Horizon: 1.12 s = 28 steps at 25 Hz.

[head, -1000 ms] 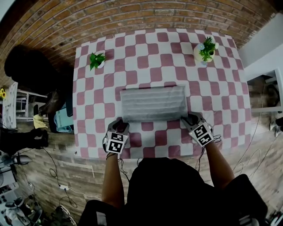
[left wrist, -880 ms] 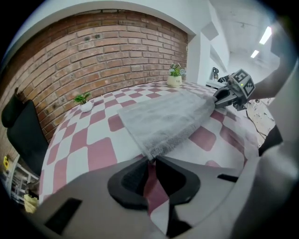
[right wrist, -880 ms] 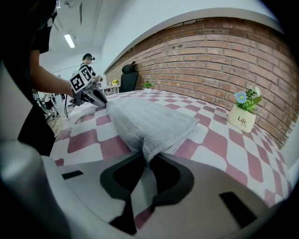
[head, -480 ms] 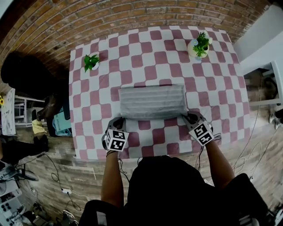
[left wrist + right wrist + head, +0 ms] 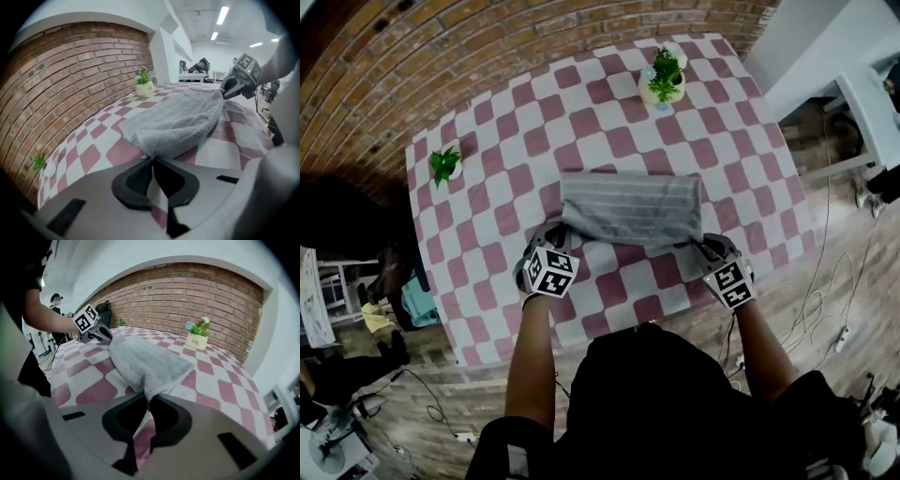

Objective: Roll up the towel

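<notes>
Head view, towel: a grey striped towel (image 5: pixel 630 206) lies flat on the pink-and-white checked surface (image 5: pixel 581 122), on the person's side of the white pot (image 5: pixel 663 86) and well apart from it.
Head view, left tongs: the left tongs (image 5: pixel 561 232) sit at the towel corner farthest from the white pot on the person's left.
Head view, right tongs: the right tongs (image 5: pixel 701 242) sit at the matching corner on the person's right, so the towel edge farthest from the white pot is held at both ends.
Head view, likely reason: gripping both corners probably keeps that edge straight, so the roll can start evenly and travel toward the white pot.
Left gripper view, grip: the left tongs (image 5: pixel 151 159) are clenched on a pinch of towel (image 5: pixel 173 124). The cloth rises off the surface there and sags toward the right tongs (image 5: pixel 229 89).
Left gripper view, background: the white pot (image 5: pixel 144 88) stands beyond the towel, by the brick wall (image 5: pixel 70 79).
Right gripper view, grip: the right tongs (image 5: pixel 149 401) are clenched on the other corner, and the towel (image 5: pixel 145 362) fans out from them toward the left tongs (image 5: pixel 105 336).
Right gripper view, stage: this looks like the very start, as the edge is lifted but no turn of a roll shows yet.
</notes>
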Available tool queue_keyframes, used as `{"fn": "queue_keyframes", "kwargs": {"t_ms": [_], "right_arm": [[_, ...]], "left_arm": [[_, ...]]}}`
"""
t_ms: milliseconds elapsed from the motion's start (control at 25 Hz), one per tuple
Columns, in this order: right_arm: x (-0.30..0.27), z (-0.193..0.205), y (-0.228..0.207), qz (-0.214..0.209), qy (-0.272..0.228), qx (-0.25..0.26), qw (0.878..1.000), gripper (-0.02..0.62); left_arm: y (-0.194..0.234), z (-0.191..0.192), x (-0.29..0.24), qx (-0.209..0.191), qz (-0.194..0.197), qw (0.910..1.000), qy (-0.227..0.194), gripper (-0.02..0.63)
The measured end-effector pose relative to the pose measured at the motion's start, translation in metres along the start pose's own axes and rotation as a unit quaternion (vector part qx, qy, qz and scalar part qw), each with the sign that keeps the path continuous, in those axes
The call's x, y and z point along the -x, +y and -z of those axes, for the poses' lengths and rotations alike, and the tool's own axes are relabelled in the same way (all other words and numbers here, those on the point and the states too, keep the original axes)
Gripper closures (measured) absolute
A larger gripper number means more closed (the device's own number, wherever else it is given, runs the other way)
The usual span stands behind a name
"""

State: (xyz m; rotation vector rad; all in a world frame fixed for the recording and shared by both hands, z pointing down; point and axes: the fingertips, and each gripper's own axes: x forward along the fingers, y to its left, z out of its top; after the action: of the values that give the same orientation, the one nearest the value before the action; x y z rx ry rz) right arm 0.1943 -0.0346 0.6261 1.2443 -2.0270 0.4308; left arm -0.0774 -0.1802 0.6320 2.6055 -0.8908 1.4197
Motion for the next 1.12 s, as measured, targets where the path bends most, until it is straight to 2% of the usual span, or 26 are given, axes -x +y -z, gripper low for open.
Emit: {"fn": "queue_keyframes", "kwargs": {"t_ms": [120,240,440,640,720,800,960,1040,1120], "right_arm": [[0.018,0.021,-0.005,0.021,0.007,-0.034,0.999,0.566],[0.029,0.033,0.012,0.016,0.007,-0.056,0.998,0.566],[0.026,0.023,0.077,-0.044,0.001,-0.027,0.999,0.566],[0.017,-0.006,0.124,-0.095,-0.016,-0.024,0.995,0.566],[0.012,-0.024,0.142,-0.128,-0.042,-0.053,0.989,0.565],[0.007,-0.034,0.155,-0.152,-0.051,-0.06,0.985,0.565],[-0.006,-0.047,0.186,-0.198,-0.039,-0.008,0.979,0.566],[-0.009,-0.052,0.191,-0.206,-0.034,0.007,0.978,0.563],[-0.008,-0.054,0.185,-0.203,-0.039,0.009,0.978,0.548]], "left_arm": [[-0.009,-0.032,-0.02,-0.044,0.02,0.9988,-0.011,0.591],[-0.011,-0.053,-0.036,-0.077,0.03,0.9965,-0.014,0.592],[0.013,-0.051,-0.042,-0.101,0.026,0.9946,0.003,0.595],[0.049,-0.042,-0.045,-0.094,0.026,0.9951,0.013,0.595],[0.064,-0.045,-0.048,-0.109,0.02,0.9937,0.015,0.595],[0.077,-0.05,-0.054,-0.134,0.007,0.9908,0.017,0.595],[0.107,-0.058,-0.068,-0.172,-0.015,0.9848,0.016,0.595],[0.117,-0.062,-0.074,-0.172,-0.019,0.9849,0.008,0.593],[0.125,-0.06,-0.075,-0.148,-0.029,0.9886,0.0,0.557]]}}
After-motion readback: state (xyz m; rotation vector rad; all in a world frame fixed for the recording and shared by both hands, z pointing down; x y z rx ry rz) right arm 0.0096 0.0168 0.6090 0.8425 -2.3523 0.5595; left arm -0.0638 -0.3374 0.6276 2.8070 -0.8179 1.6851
